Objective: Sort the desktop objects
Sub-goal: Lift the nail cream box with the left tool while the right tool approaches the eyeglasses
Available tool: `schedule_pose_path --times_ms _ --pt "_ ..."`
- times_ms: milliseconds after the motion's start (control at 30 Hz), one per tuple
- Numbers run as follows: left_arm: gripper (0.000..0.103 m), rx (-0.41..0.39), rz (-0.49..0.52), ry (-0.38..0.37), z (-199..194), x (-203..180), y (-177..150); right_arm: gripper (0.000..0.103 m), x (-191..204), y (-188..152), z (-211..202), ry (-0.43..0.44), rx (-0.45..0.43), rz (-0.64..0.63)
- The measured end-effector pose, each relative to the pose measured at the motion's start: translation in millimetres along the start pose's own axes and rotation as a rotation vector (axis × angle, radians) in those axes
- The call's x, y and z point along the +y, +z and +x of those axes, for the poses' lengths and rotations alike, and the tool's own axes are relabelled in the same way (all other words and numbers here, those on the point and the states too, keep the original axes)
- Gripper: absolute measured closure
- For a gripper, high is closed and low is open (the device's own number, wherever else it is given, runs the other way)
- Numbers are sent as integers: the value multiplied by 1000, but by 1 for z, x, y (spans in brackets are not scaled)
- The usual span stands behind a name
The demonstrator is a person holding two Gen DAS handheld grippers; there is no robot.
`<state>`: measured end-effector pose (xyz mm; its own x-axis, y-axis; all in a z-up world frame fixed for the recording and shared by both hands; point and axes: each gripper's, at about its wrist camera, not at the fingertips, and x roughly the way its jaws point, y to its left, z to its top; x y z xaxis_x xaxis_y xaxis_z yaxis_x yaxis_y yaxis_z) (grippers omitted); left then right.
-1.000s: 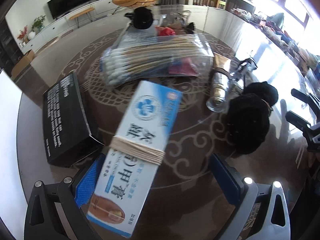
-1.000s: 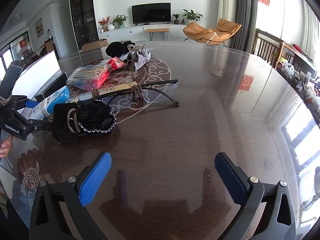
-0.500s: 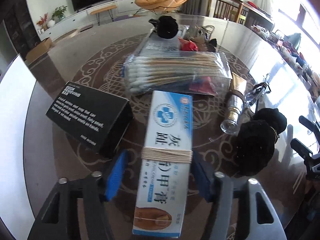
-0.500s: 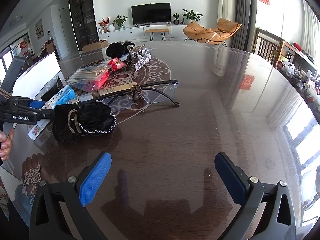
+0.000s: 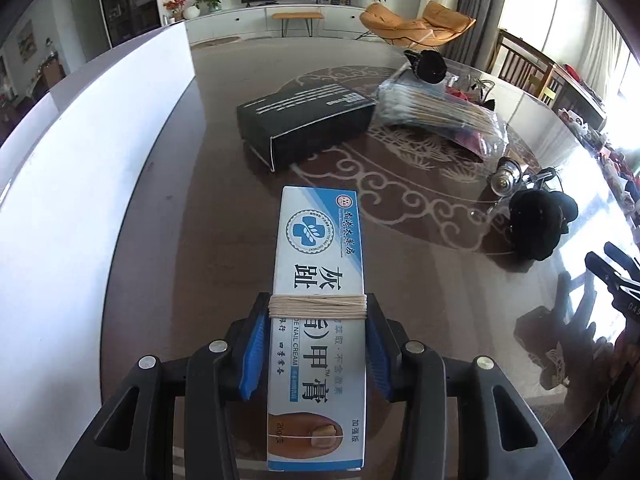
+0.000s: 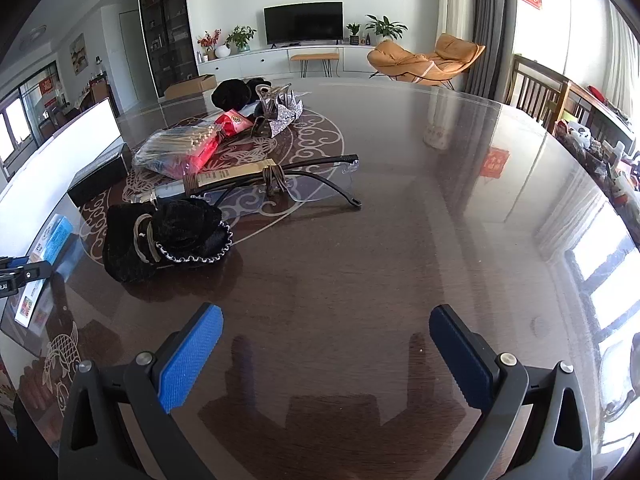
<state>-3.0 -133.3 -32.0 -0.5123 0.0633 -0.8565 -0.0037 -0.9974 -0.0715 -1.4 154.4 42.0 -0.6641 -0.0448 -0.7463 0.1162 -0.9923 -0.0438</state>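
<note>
A big round brown table (image 6: 400,240) with a shiny top has a pale swirly circle in its middle. On it lie a black box (image 5: 304,124) at 12 o'clock in the left view, a clear bag of cotton swabs (image 5: 440,114) at 1 o'clock, a fuzzy black hair tie (image 6: 164,240) at 9 o'clock in the right view, and glasses (image 6: 312,184) near the middle.

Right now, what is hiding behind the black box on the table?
Behind the black box lies a clear bag of cotton swabs, with a black fluffy thing farther back. Whatever sits under that bag is covered, so I cannot tell.
</note>
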Motion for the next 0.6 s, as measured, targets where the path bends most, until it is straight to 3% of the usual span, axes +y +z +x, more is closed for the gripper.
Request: schedule_pose_path --times_ms 133,300,600 --pt "58 -13 -39 6 0 13 4 0 1 0 2 -13 10 -4" --pt "57 -46 -27 66 13 15 18 0 3 1 4 -27 23 -13" --pt "55 -85 -63 80 25 23 36 0 5 0 7 -23 39 -27"
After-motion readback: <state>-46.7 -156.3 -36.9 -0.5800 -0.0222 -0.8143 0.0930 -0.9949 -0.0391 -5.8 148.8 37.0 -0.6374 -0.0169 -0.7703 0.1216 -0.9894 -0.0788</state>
